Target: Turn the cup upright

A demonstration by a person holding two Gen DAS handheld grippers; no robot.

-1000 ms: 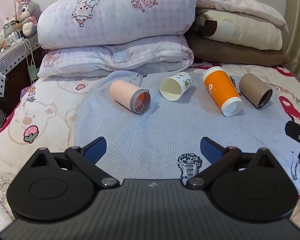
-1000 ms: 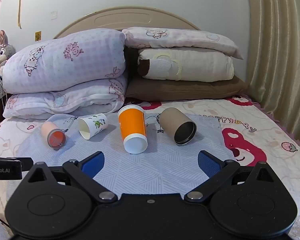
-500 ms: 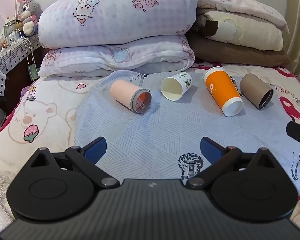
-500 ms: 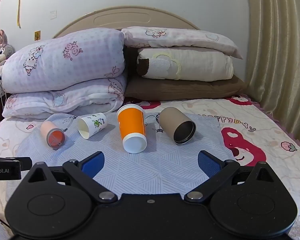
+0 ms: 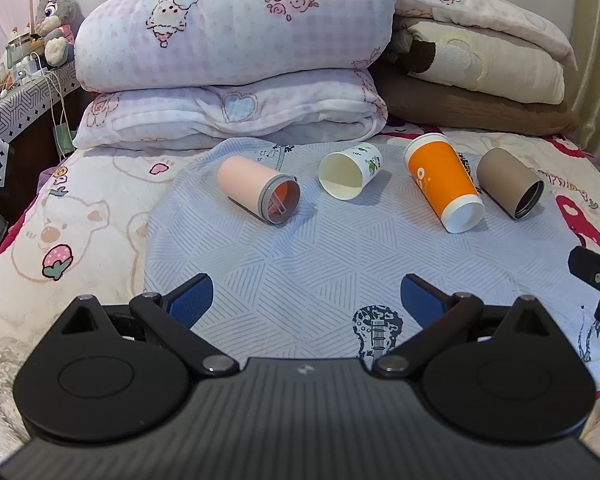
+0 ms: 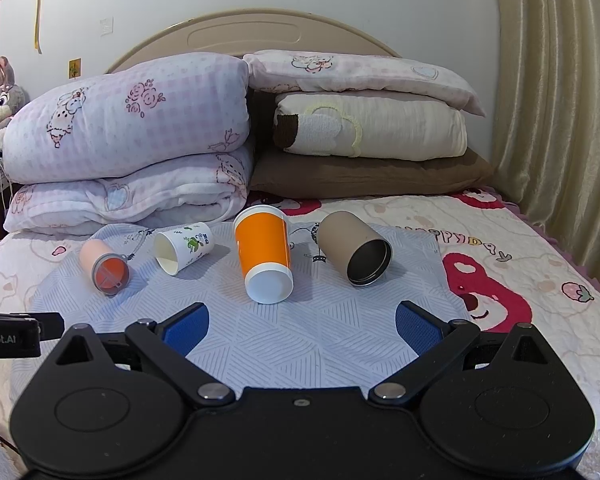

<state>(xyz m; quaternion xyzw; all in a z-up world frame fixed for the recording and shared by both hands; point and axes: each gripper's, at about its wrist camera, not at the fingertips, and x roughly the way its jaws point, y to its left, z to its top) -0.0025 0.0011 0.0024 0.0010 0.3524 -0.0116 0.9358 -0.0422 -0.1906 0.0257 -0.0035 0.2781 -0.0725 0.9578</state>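
I hold my left gripper (image 5: 306, 294) low over the near edge of the grey-blue mat (image 5: 320, 256), level and pointing toward the headboard end of the bed, its blue pads spread wide with nothing between them. My right gripper (image 6: 302, 322) sits alongside at the same height, its fingers equally wide apart and empty; only a black corner of it shows at the right edge of the left view.

Four cups lie on their sides in a row across the mat's far half, all well apart from both grippers: the pink cup (image 5: 256, 190) toward the far left corner, then the small white cup (image 5: 350, 176), the orange cup (image 5: 444, 186), and the brown cup (image 5: 508, 186) toward the far right corner. Their mouths face me.

The folded quilts (image 6: 128, 144) hide the mat's far edge, and my own gripper bodies cover its near edge.
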